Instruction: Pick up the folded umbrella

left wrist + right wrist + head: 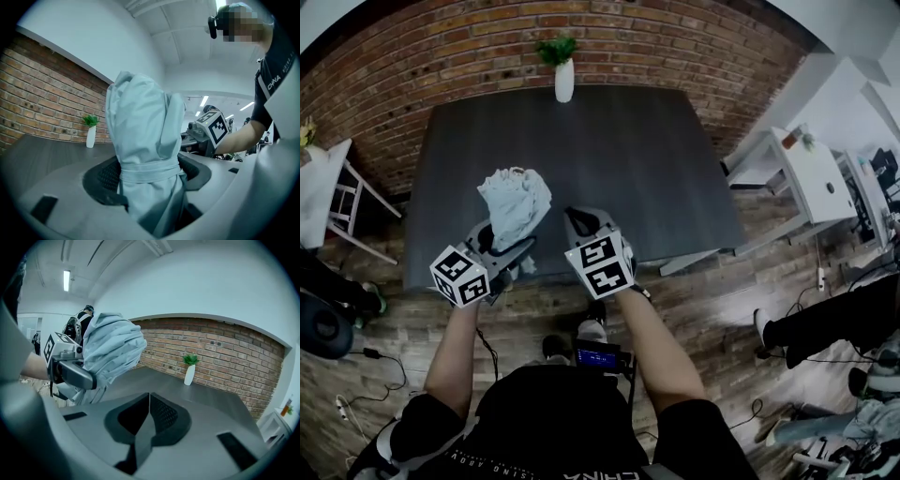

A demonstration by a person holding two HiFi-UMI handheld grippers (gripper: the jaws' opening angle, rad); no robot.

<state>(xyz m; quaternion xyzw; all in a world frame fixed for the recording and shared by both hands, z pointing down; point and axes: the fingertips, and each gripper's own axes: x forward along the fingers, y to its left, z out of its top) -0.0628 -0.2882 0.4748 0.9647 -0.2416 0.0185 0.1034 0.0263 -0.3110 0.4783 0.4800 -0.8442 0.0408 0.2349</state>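
Note:
The folded umbrella [516, 207] is a pale blue-grey bundle with a strap round its middle. My left gripper [502, 246] is shut on the folded umbrella and holds it above the near edge of the dark table [619, 159]. In the left gripper view the umbrella [145, 154] stands upright between both pads, gripped at the strap. My right gripper [579, 225] sits just right of it, jaws pressed together with nothing between them. In the right gripper view its closed jaws [149, 414] point over the table, with the umbrella [110, 350] at the left.
A white vase with a green plant [563, 73] stands at the table's far edge against the brick wall [422, 66]. A white chair [337, 202] is at the left, white desks [811, 178] at the right. Cables lie on the wood floor [384, 347].

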